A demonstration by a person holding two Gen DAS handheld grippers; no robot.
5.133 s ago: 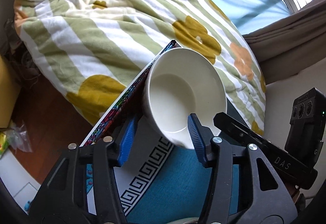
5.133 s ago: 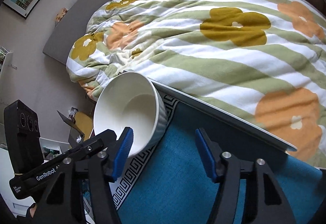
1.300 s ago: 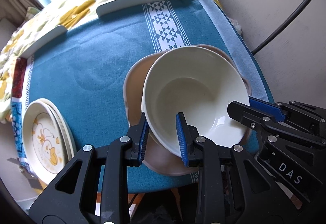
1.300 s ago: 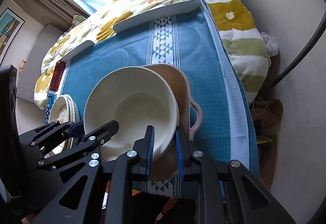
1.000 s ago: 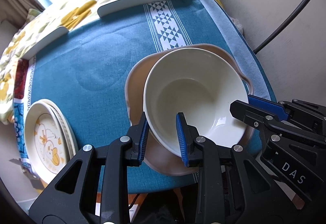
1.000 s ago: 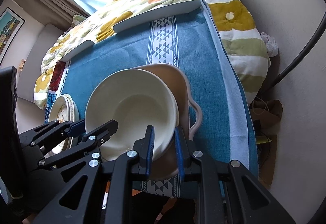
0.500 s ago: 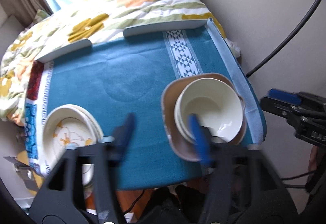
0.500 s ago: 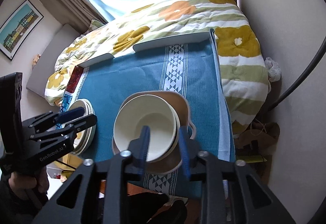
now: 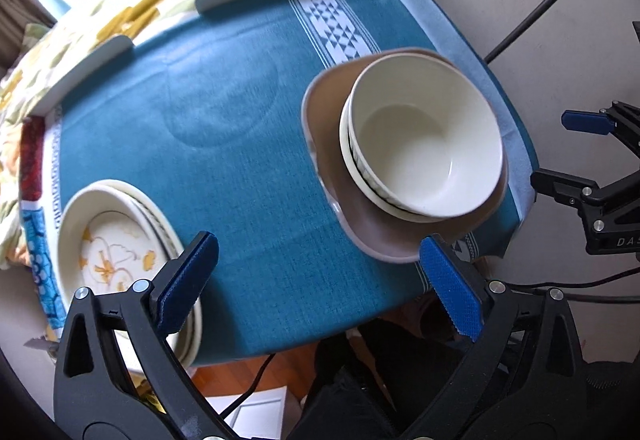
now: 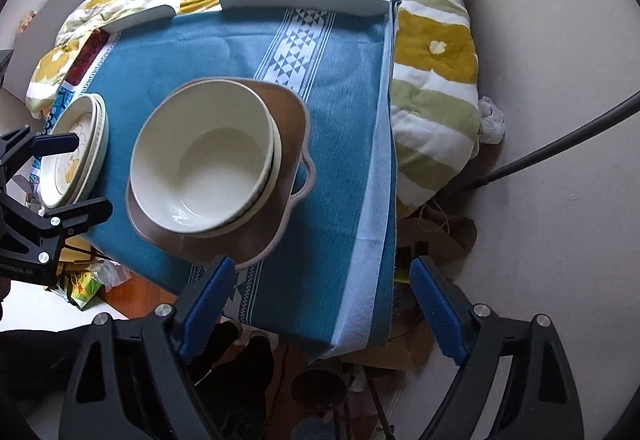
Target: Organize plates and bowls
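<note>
Both my claws – left (image 9: 320, 276) and right (image 10: 324, 304) – hang wide apart over the near table (image 9: 240, 144) edge, gripping nothing, since the bowls (image 9: 420, 136) sit nested on the brown dish (image 9: 320, 108) and the plates (image 9: 108, 240) are stacked left – looks tidy.

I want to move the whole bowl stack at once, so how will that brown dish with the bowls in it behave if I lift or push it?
The brown dish looks like glazed ceramic, so probably rigid, heavy and chip-prone. The cream bowls nested on it sit off-centre, so tilting could slide them. It overhangs the tablecloth edge, so pushing toward you risks a tip.
</note>
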